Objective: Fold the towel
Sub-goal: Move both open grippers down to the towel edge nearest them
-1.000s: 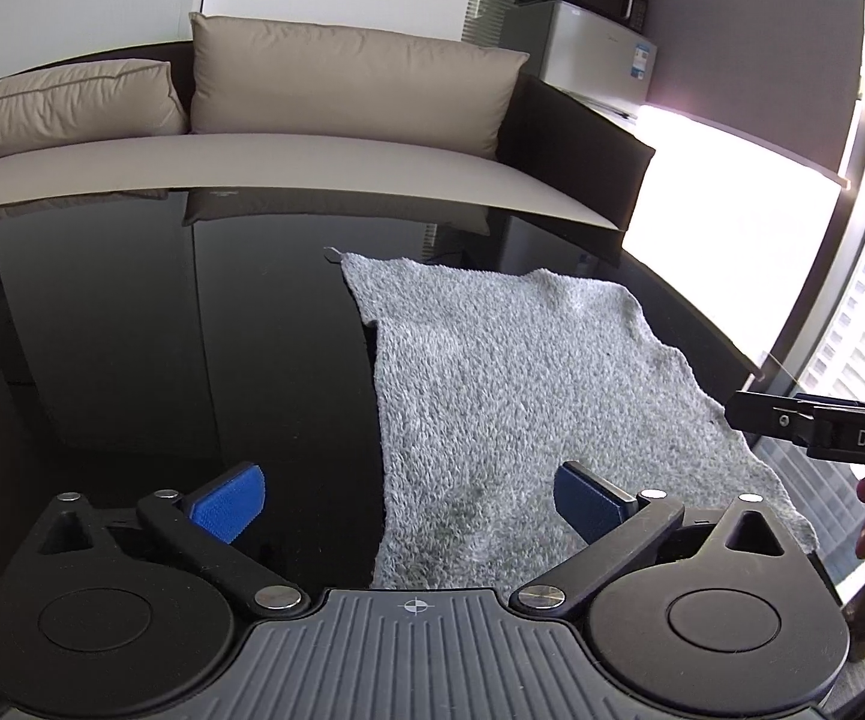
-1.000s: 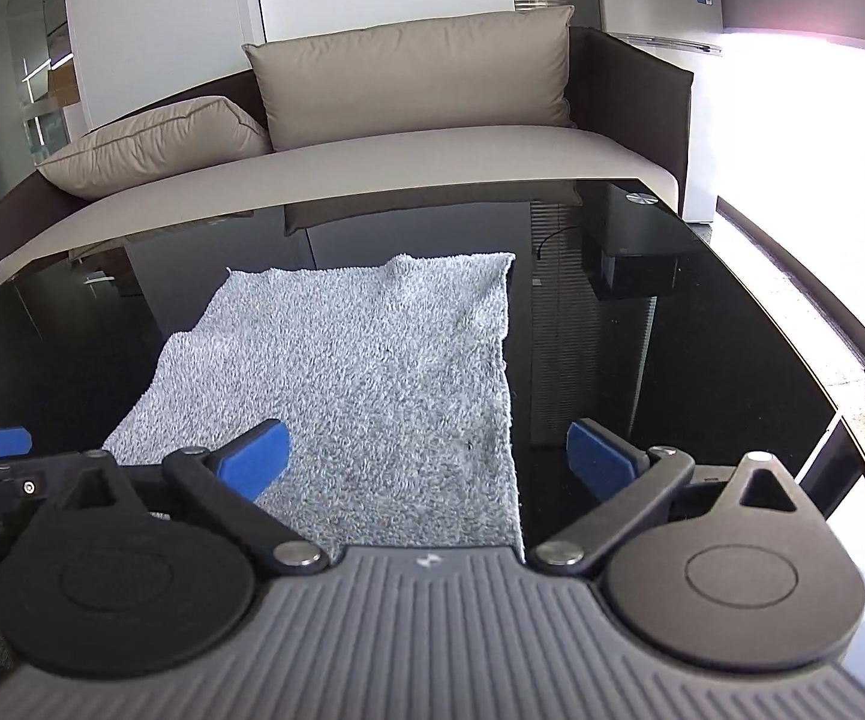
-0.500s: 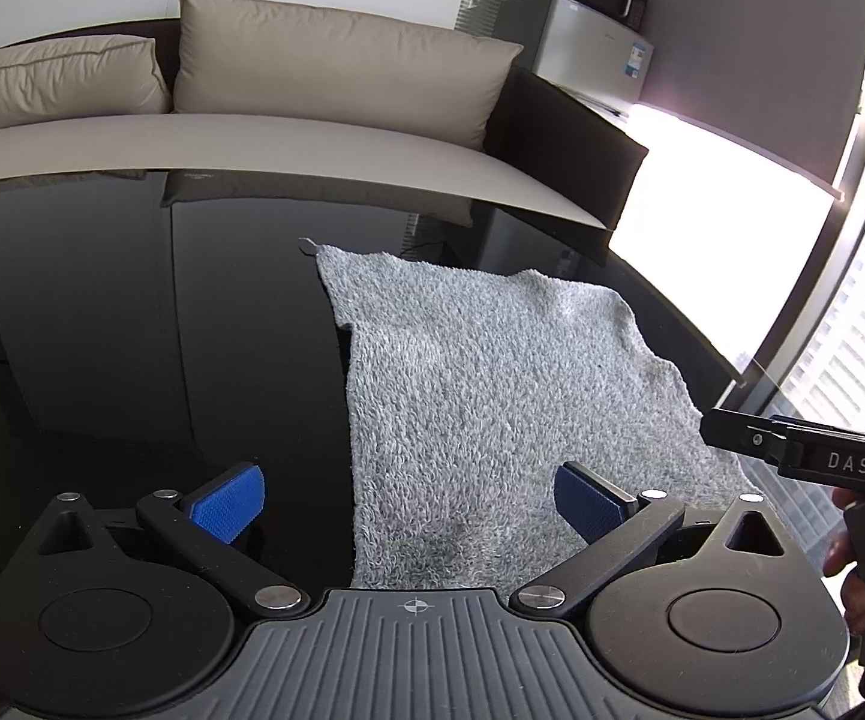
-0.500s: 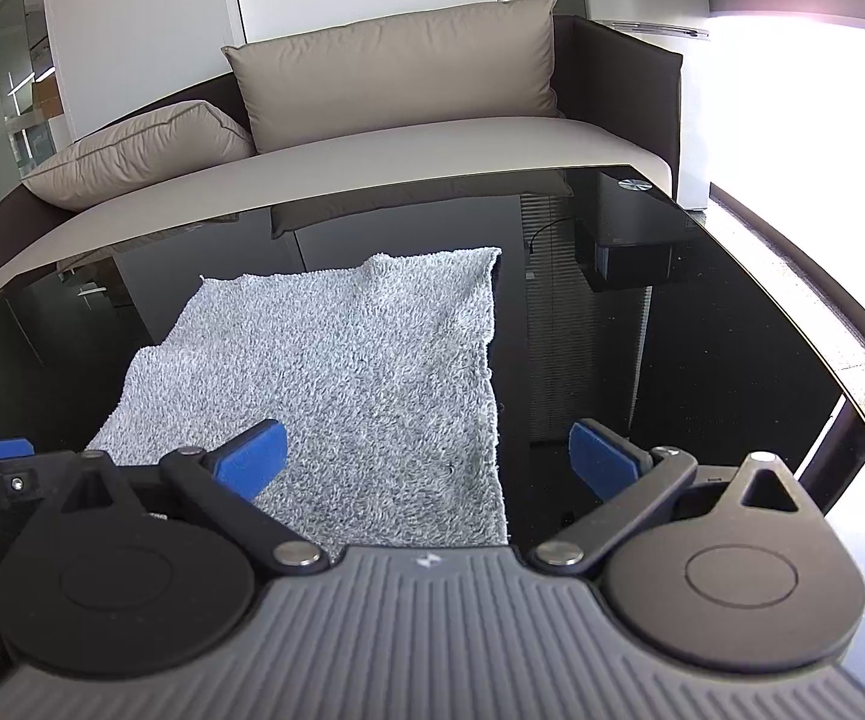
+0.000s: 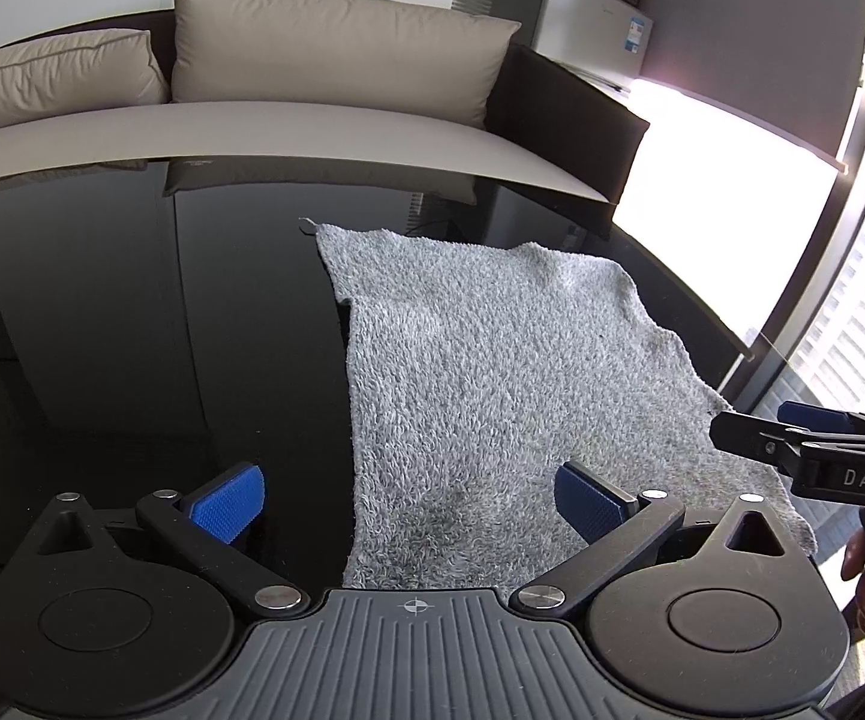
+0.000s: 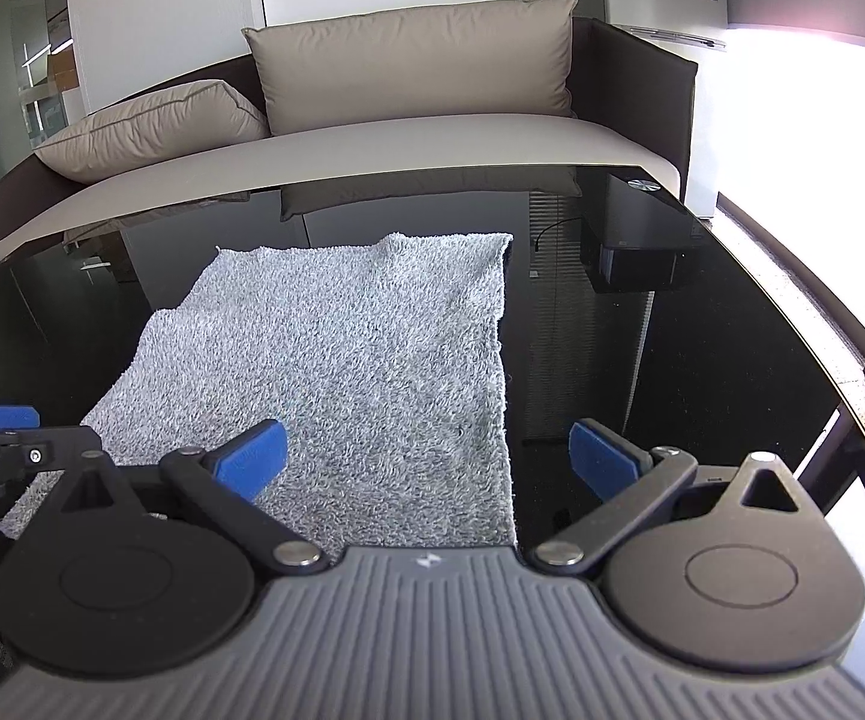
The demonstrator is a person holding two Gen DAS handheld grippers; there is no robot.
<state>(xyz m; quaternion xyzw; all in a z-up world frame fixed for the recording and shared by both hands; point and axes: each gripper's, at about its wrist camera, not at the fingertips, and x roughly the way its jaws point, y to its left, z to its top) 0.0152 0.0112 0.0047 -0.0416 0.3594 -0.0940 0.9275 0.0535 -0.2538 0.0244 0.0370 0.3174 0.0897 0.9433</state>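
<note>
The one gray towel (image 5: pixel 492 396) is lying flat on the black desk (image 5: pixel 132 330), not yet folded. The left gripper (image 5: pixel 411 501) and right gripper (image 6: pixel 426 456), two in all, are hovering at its near corners with jaws spread, gripping nothing. I judge that the next move calls for pinching both near corners.

The towel (image 5: pixel 492 384) ahead of the left tongs (image 5: pixel 411 498) is grey looped cloth, rough and matt. The bench (image 5: pixel 132 324) under it is black and glossy, mirroring the room. Both tongs are matt black plastic with ribbed grey bodies, shiny metal pivots and textured blue pads (image 6: pixel 252 459). Beyond, the sofa (image 6: pixel 408 78) cushions are smooth beige cloth.
</note>
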